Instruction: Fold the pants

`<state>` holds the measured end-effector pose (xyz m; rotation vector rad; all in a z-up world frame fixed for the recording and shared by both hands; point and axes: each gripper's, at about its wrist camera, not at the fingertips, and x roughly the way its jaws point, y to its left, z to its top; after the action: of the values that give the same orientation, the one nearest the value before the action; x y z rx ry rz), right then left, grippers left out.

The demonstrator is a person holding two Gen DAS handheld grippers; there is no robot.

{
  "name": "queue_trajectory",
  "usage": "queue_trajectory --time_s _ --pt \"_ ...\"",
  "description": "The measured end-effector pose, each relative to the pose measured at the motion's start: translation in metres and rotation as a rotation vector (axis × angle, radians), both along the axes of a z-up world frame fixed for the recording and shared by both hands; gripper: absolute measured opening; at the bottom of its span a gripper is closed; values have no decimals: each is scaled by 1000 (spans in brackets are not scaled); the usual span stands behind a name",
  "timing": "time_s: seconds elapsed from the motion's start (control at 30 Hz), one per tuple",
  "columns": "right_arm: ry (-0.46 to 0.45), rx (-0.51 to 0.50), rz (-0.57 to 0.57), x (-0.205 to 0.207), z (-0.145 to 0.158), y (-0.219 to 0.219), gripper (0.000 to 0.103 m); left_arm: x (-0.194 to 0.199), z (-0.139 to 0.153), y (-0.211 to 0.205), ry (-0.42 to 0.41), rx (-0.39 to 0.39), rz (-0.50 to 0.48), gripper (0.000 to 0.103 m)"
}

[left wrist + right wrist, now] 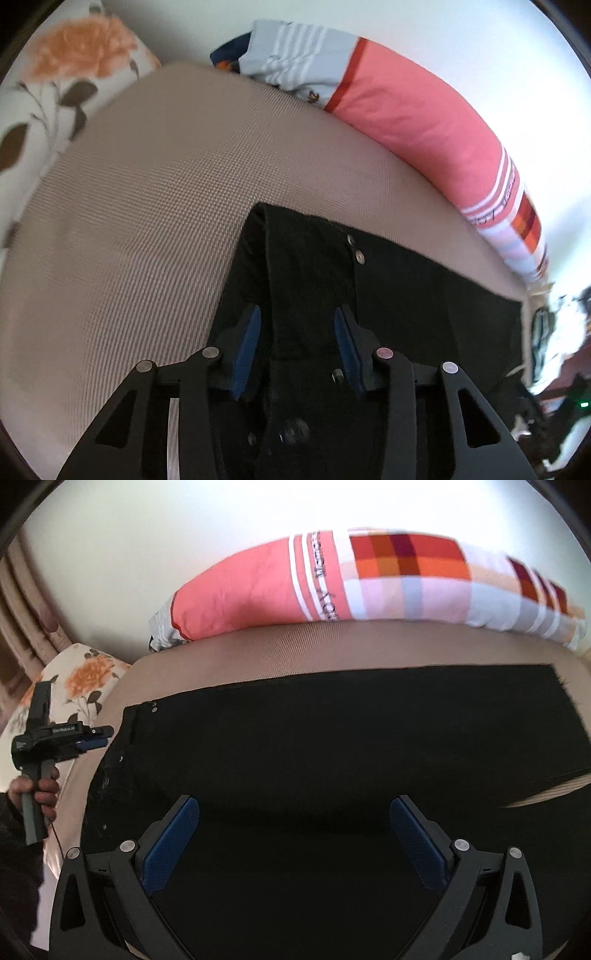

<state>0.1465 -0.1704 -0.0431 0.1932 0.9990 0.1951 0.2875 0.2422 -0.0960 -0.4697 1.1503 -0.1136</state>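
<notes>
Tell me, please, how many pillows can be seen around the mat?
2: a floral pillow at the mat's left end, and a long pink checked pillow along its far edge. Others may be hidden.

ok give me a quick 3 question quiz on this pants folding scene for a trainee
1. True or false: the black pants lie on the tan bed cover.
2. Which lies along the far edge of the bed? A) a coral and plaid pillow B) a laundry basket C) a stack of books
3. Fill in: the right gripper has its jaws standing wide ____ above the pants.

Key
1. True.
2. A.
3. Open; nothing is between its pads. The left gripper also grips nothing: its blue pads stand apart over the waistband end.
</notes>
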Motion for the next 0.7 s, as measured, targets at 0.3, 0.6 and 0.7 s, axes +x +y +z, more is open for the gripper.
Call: queue_trajectory --time_s 0.3,0.6,0.7 --pt "63 -12 27 44 -28 32 103 47 -27 22 62 -248 -38 43" --pt "56 -16 176 89 -30 60 103 80 -37 11 56 -318 -83 43" --pt "35 -27 249 105 -27 66 103 83 -35 7 23 -352 -65 41"
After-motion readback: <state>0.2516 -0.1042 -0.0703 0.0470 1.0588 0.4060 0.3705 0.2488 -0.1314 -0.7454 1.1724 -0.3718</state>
